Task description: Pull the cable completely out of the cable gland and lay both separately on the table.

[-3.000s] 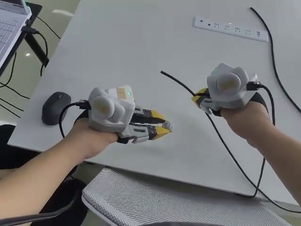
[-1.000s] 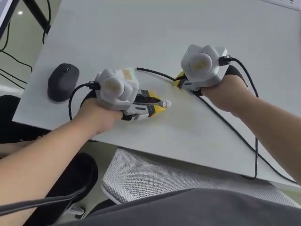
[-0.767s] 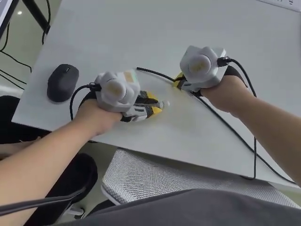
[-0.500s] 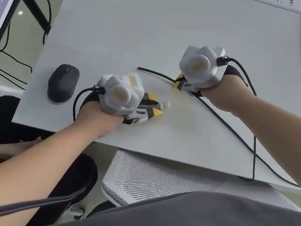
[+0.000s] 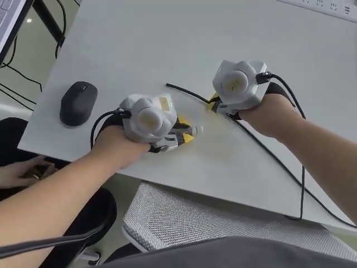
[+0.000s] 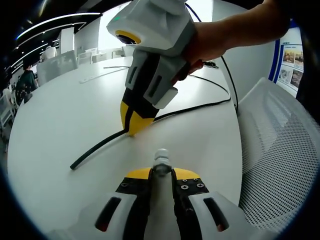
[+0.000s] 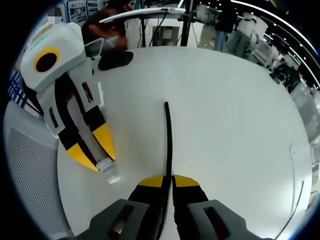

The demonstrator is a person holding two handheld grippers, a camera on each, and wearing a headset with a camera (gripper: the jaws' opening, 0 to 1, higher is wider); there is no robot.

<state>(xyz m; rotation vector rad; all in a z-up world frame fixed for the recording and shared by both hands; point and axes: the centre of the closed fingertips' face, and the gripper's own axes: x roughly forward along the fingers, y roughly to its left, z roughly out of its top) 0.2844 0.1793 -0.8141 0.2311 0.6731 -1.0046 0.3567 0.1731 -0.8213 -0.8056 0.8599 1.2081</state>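
While the left claw (image 6: 161, 175) pinches the pale cable gland (image 6: 161, 160) low over the bench (image 5: 167, 44), the right claw (image 7: 168, 181) pinches the black cable (image 7: 168, 130). The cable's free end lies on the bench, apart from the gland. A dark mouse (image 5: 78, 103) sits near the bench edge.

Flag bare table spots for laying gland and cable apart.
Free: wide white table beyond the black cable, up to the white power strip; also between the black mouse and cable tip. Crowded: between left claw, holding the pale plastic gland, and right claw.
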